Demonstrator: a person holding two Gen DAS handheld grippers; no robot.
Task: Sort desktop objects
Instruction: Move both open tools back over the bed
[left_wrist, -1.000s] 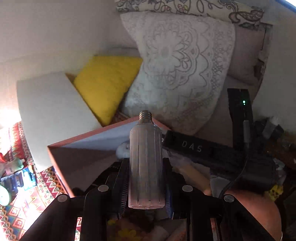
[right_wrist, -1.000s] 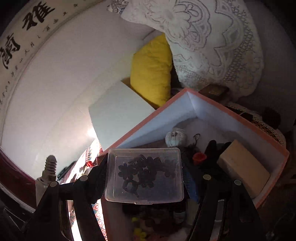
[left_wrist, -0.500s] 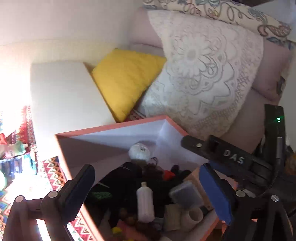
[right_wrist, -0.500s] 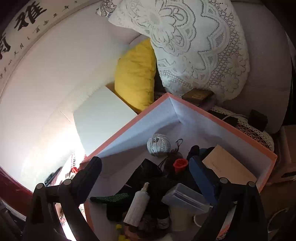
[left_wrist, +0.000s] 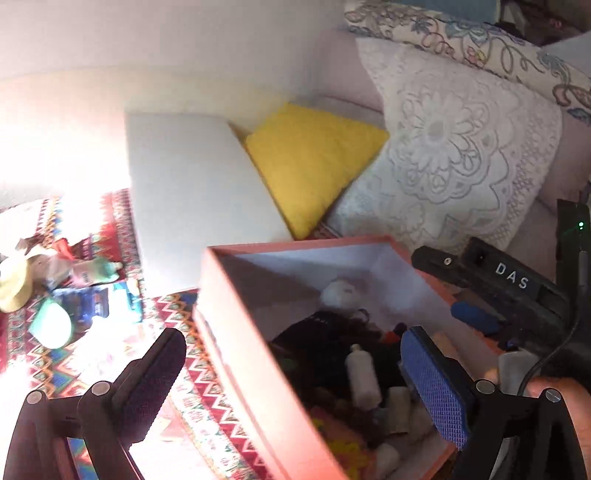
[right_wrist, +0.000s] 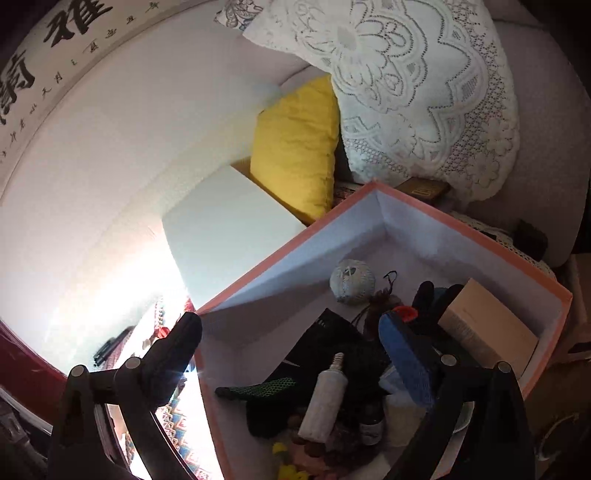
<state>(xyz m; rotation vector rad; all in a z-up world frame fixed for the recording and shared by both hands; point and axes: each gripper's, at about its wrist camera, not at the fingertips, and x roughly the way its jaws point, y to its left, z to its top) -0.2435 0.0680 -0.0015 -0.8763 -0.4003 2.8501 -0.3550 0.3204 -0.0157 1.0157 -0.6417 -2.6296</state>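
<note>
Both claws are spread wide and holding nothing. Left claw (left_wrist: 291, 373) hangs over the near-left edge of the pink box (left_wrist: 236, 325), its left finger out over the patterned cloth (left_wrist: 207, 373) on the desk and its blue-padded right finger above the box's contents. Right claw (right_wrist: 291, 354) sits about the same way: left finger outside the box wall (right_wrist: 280, 254), right finger over the pile inside.

Stuff in the box, from the right wrist view: a white bulb-like piece with a screw base (right_wrist: 325, 398) lying tilted just below and between the right claw's fingers, on top of a black-and-green glove (right_wrist: 273, 387). A grey ball (right_wrist: 351, 280) sits further in, near the far corner, and a tan carton (right_wrist: 487, 325) leans along the right wall. A clear plastic case is mostly hidden behind the right finger.

Left of the box, well apart from the left claw, a green bottle (left_wrist: 96, 269) and blue packets (left_wrist: 92, 302) lie on the cloth. Behind it: yellow cushion (left_wrist: 310, 162), lace pillow (left_wrist: 454, 155).
</note>
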